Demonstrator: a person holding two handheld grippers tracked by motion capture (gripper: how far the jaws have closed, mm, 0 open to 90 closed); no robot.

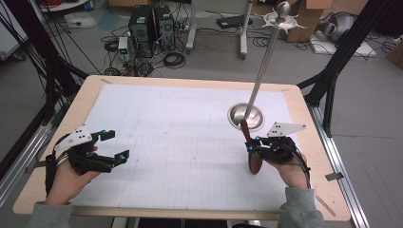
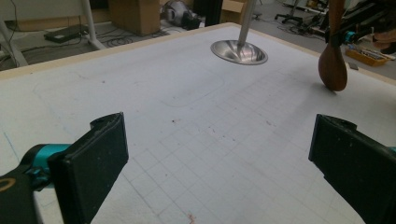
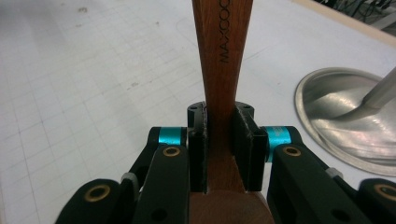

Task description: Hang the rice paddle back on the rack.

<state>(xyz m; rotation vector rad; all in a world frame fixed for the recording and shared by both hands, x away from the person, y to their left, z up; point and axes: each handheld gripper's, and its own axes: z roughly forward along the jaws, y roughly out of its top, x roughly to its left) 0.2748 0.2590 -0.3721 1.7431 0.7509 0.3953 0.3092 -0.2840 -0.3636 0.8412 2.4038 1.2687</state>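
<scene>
A brown wooden spoon (image 1: pixel 255 164) stands nearly upright at the table's right, bowl end down and close to the white mat. My right gripper (image 1: pixel 252 145) is shut on its handle. In the right gripper view both pads press the sides of the spoon handle (image 3: pixel 222 56), inside the right gripper (image 3: pixel 219 140). A metal stand with a round base (image 1: pixel 245 116), a tall pole (image 1: pixel 266 57) and hooks at its top rises just behind the spoon. My left gripper (image 1: pixel 116 145) rests at the table's left, open with nothing between its jaws. From the left gripper (image 2: pixel 219 154) I see the spoon bowl (image 2: pixel 332 70) far off.
A white gridded mat (image 1: pixel 180 142) covers the wooden table (image 1: pixel 90 90). The stand's base (image 3: pixel 345 121) lies close to the right of the held spoon. Computer towers (image 1: pixel 152 23), cables and boxes sit on the floor beyond the far edge.
</scene>
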